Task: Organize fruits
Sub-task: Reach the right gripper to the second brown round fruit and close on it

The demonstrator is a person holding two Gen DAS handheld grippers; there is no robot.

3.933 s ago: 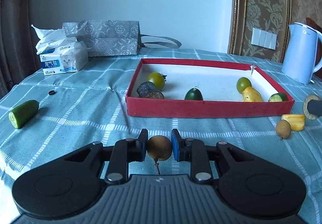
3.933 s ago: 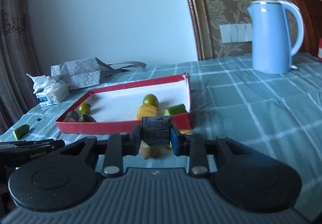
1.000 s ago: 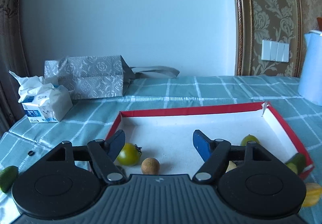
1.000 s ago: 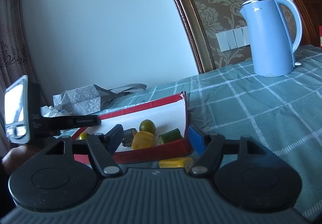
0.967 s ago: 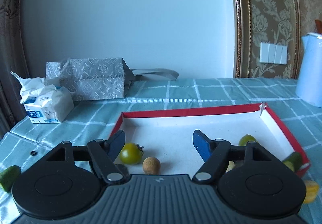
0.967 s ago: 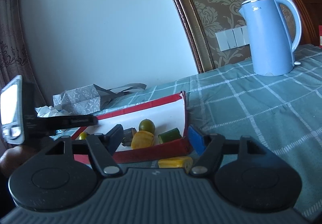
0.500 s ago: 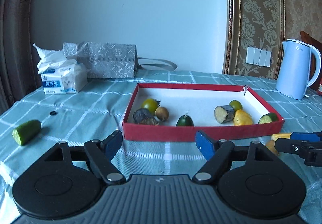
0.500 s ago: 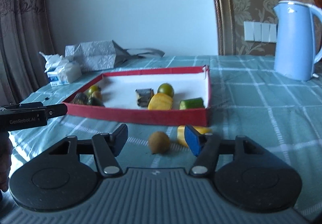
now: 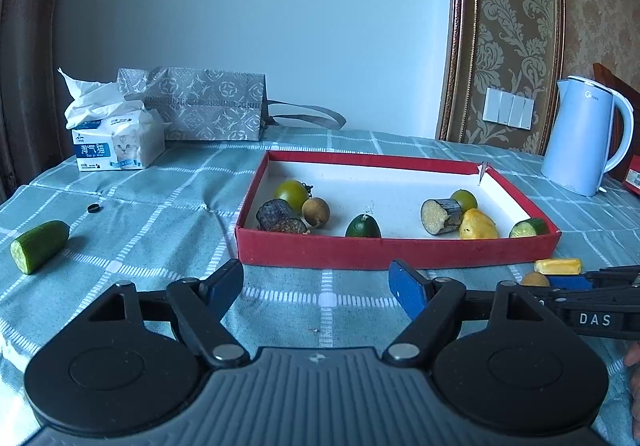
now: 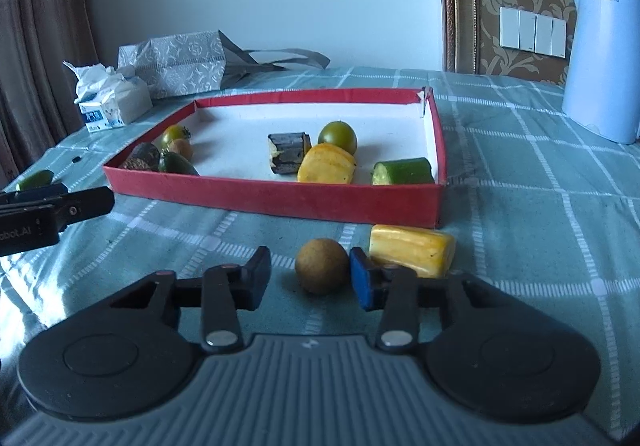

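A red tray (image 9: pixel 396 252) (image 10: pixel 280 197) holds several fruit pieces: green tomatoes, a brown longan (image 9: pixel 316 210), a dark sugarcane chunk (image 9: pixel 441 215) (image 10: pixel 289 151), a yellow piece (image 10: pixel 326 164) and a cucumber end (image 10: pixel 402 171). My right gripper (image 10: pixel 310 278) is open, low over the cloth, its fingers either side of a brown longan (image 10: pixel 322 271), not touching it. A yellow block (image 10: pixel 412 248) lies just right of it. My left gripper (image 9: pixel 316 286) is open and empty, in front of the tray. A cucumber piece (image 9: pixel 39 252) lies far left.
A blue kettle (image 9: pixel 584 139) stands at the back right. A tissue pack (image 9: pixel 116 143) and a grey gift bag (image 9: pixel 204 109) stand at the back left. A small black ring (image 9: pixel 93 207) lies on the checked tablecloth.
Both grippers let go of their pieces into the tray and pulled back. My right gripper has dropped lower and narrowed around the longan on the cloth.
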